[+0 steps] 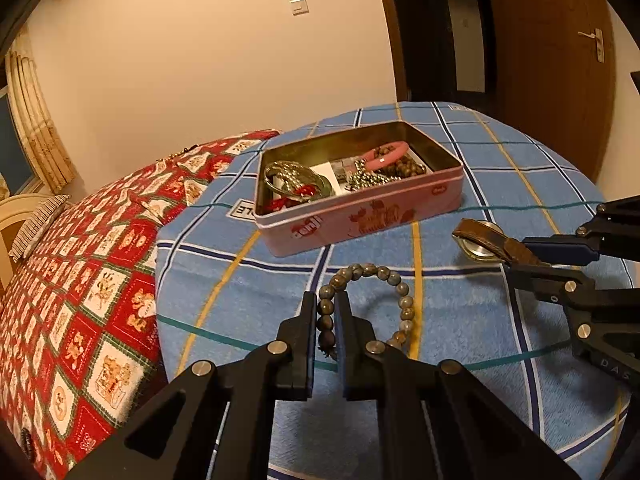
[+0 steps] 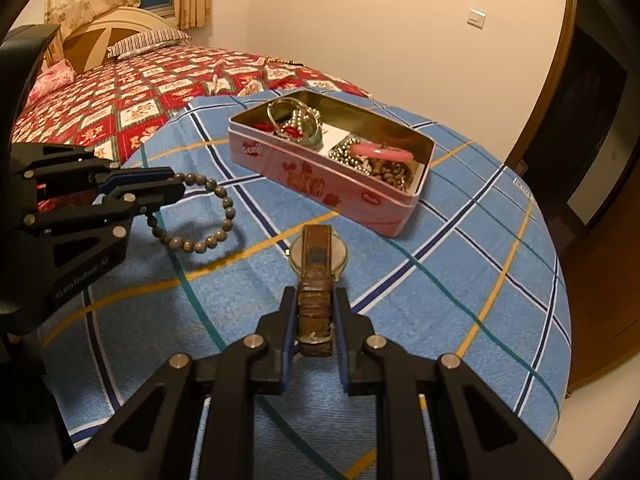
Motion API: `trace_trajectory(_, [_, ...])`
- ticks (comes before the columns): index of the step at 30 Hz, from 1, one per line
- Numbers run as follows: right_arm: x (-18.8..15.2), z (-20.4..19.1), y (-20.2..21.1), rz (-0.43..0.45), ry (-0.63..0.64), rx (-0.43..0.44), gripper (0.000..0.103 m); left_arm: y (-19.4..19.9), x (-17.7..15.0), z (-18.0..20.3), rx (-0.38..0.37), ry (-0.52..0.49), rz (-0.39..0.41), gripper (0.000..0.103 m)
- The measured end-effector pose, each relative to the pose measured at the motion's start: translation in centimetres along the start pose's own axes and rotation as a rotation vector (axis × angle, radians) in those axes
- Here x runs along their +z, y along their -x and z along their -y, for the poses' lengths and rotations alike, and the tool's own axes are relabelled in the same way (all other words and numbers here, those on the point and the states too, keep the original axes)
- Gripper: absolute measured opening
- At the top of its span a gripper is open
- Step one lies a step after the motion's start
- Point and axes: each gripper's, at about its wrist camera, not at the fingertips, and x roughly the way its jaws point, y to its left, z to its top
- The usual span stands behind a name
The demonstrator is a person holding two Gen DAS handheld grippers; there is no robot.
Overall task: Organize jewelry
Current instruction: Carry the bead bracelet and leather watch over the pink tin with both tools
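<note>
My left gripper (image 1: pixel 325 300) is shut on a grey-brown bead bracelet (image 1: pixel 394 280), held just above the blue checked cloth; it also shows in the right wrist view (image 2: pixel 218 216). My right gripper (image 2: pixel 315 296) is shut on the brown leather strap of a watch (image 2: pixel 318 258), seen too in the left wrist view (image 1: pixel 482 238). An open pink tin (image 1: pixel 360 216) stands beyond both grippers, holding a pink bracelet (image 1: pixel 386 154), bead strings and metal bangles (image 1: pixel 296 182). The tin shows in the right wrist view (image 2: pixel 320 184).
The blue checked cloth (image 1: pixel 460 320) covers a rounded surface. A bed with a red patterned cover (image 1: pixel 80 280) lies to the left, a brown door (image 1: pixel 560 60) at the back right.
</note>
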Motion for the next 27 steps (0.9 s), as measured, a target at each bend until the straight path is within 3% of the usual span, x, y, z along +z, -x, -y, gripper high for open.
trace_trajectory(27, [3.6,2.7,2.0,0.089,0.020,-0.071,0.019,1.4,5.9,-2.5,0.066,-0.011,0.120,0.008])
